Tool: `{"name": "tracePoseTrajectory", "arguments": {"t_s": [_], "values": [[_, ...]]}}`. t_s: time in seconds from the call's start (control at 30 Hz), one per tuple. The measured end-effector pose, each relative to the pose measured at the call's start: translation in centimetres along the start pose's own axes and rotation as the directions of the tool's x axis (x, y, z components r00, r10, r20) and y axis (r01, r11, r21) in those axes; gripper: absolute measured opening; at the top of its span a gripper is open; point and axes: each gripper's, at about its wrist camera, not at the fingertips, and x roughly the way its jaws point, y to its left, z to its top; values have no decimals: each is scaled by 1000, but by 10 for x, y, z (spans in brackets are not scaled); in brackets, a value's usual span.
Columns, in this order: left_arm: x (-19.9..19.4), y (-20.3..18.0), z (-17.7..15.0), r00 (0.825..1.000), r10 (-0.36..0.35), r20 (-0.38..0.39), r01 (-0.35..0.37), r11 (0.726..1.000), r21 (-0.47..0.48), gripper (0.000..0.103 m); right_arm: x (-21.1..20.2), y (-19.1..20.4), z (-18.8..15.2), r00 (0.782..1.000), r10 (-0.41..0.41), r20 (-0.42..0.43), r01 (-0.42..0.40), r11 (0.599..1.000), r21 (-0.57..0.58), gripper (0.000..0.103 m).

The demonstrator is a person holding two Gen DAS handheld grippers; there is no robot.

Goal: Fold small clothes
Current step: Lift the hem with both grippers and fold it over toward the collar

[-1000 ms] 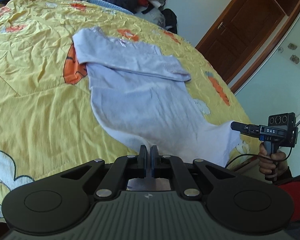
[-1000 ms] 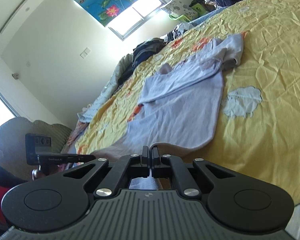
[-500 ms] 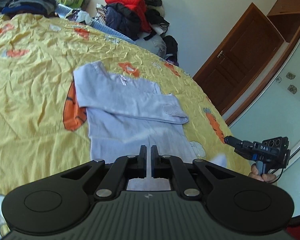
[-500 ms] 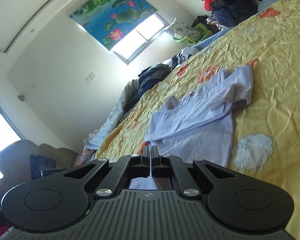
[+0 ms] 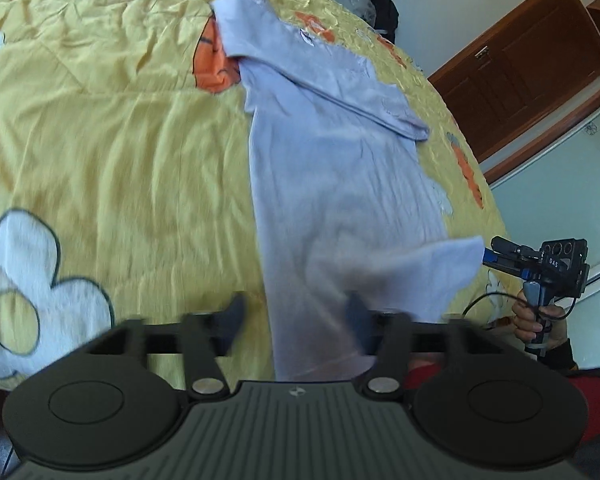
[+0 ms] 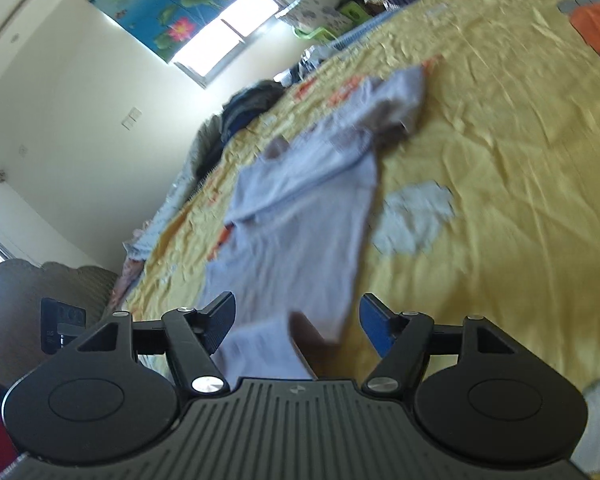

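Left wrist view: the left gripper (image 5: pixel 296 314) is opening wide, and the purple shirt (image 5: pixel 340 184) on the yellow bedspread (image 5: pixel 112 128) lies between its fingers, unpinched. Right wrist view: the right gripper (image 6: pixel 298 318) is opening too, the shirt's near corner lying loose between its fingers.

Both wrist cameras look forward and down from close above the bed's near edge (opposite corners), sharing the lilac garment (image 5: pixel 340 184) (image 6: pixel 300 240) on the yellow bedspread (image 5: pixel 120 140) (image 6: pixel 500 200).
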Motion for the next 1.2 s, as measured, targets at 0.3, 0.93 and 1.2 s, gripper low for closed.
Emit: {"name": "tracePoseTrajectory", "arguments": {"t_s": [0.3, 0.93, 1.2], "values": [[14, -14, -14, 992, -126, 3, 126, 988, 88, 83, 16, 2, -26, 991, 86, -101, -91, 995, -50, 71], [-6, -49, 3, 995, -35, 95, 19, 986, 164, 4, 12, 48, -18, 982, 168, -89, -175, 981, -81, 13], [-19, -69, 45, 977, -7, 213, -33, 982, 184, 4, 8, 54, 10, 973, 229, 21, -227, 971, -78, 13]]}}
